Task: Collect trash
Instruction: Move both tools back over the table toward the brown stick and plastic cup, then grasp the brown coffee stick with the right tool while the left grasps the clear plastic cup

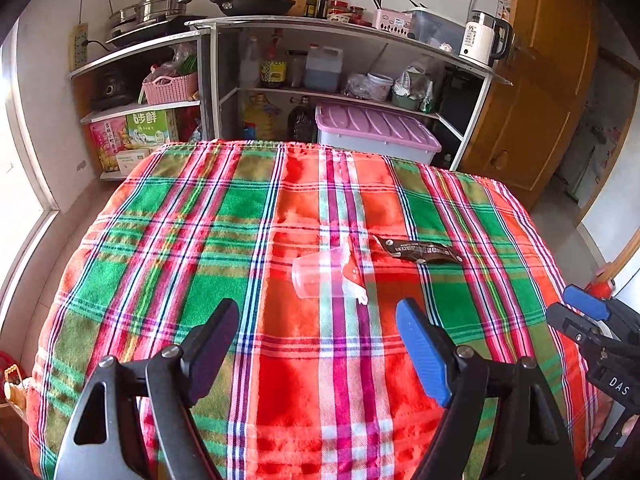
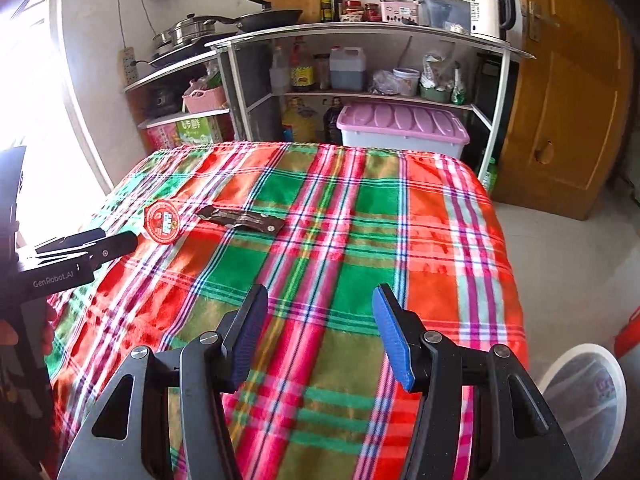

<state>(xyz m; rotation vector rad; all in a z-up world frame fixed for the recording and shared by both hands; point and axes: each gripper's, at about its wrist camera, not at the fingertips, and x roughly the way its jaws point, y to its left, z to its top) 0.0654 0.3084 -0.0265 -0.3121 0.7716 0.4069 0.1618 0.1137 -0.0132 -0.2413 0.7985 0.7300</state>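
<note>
**Cup first, wrapper next**

Plaid cloth is covering the desk (image 1: pixel 160 208). Left gripper (image 1: pixel 318 340) is hovering wide open, empty, facing the tipped clear plastic cup (image 1: pixel 316 274); squeezing gently should avoid crushing. Brown wrapper (image 1: pixel 420 251) is lying just beyond. Right gripper (image 2: pixel 320 332) is hanging open, empty.

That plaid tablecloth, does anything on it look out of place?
Yes: a clear plastic cup lies tipped on its side, its red round foil lid peeled open, beside a crumpled dark brown wrapper. No spill visible.
</note>
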